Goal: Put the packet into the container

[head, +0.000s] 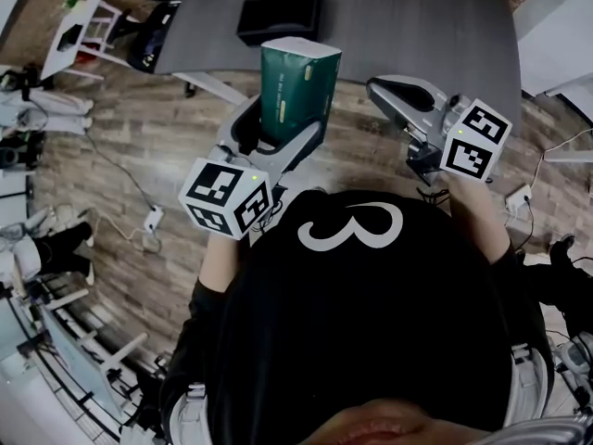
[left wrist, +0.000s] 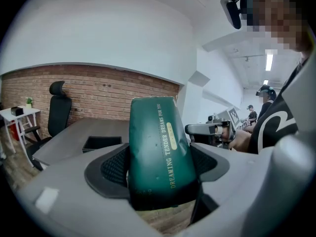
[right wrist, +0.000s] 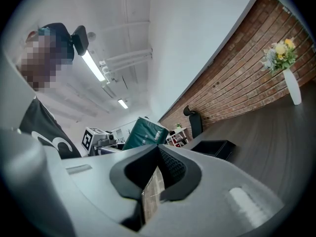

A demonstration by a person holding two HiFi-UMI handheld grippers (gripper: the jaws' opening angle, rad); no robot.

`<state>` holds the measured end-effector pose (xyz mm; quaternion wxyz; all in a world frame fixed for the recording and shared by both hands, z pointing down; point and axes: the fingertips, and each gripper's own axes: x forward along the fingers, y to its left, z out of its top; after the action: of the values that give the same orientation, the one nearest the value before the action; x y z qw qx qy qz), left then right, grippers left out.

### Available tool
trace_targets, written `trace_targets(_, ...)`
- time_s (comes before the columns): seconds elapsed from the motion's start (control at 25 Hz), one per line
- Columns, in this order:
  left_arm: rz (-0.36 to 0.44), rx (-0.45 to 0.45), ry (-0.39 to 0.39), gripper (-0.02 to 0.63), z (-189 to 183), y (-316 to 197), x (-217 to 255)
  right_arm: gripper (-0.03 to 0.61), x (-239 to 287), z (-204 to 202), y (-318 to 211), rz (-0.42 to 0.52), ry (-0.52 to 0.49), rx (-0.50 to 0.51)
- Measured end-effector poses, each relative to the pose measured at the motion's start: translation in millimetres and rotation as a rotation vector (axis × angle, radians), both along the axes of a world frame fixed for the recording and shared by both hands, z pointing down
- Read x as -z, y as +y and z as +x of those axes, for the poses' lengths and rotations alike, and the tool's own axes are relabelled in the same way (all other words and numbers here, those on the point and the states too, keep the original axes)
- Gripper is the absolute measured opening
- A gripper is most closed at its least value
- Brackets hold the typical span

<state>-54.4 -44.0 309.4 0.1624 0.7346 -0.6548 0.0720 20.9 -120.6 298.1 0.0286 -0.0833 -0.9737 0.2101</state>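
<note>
Packet (head: 298, 91) is pinched in the left gripper (head: 281, 128), not yet in the container (head: 281, 17) on the table (head: 417, 26), while the right gripper (head: 394, 95) is pressed together, empty.

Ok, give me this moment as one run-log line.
left gripper: shut on green packet, upright | right gripper: shut, empty | black container: on table, packet not yet in

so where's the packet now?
In the head view the packet is clamped upright in the left gripper, left of centre, at the near edge of the table, short of the black container.
</note>
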Motion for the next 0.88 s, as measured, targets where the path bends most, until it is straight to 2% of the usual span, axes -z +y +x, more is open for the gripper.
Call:
trace_targets(0.16,0.016,-0.005,-0.016,0.400,-16,-6,1,0.003,-3,-12,-7,0.001,0.004,-0.004)
trace_targets(0.32,0.029,-0.010,0.013,0.400,-39,-16,-3,0.003,-5,-29,-18,0.000,0.010,-0.011)
trace_targets(0.44,0.026,-0.018,0.003,0.400,-57,-30,-5,0.003,-8,-43,-30,-0.003,0.018,-0.025)
trace_targets(0.72,0.018,-0.070,0.014,0.400,-113,-68,-5,0.003,-12,-93,-58,-0.022,0.036,-0.071)
trace_targets(0.88,0.001,-0.130,-0.009,0.399,-139,-93,-4,0.003,-9,-114,-73,-0.031,0.031,-0.124)
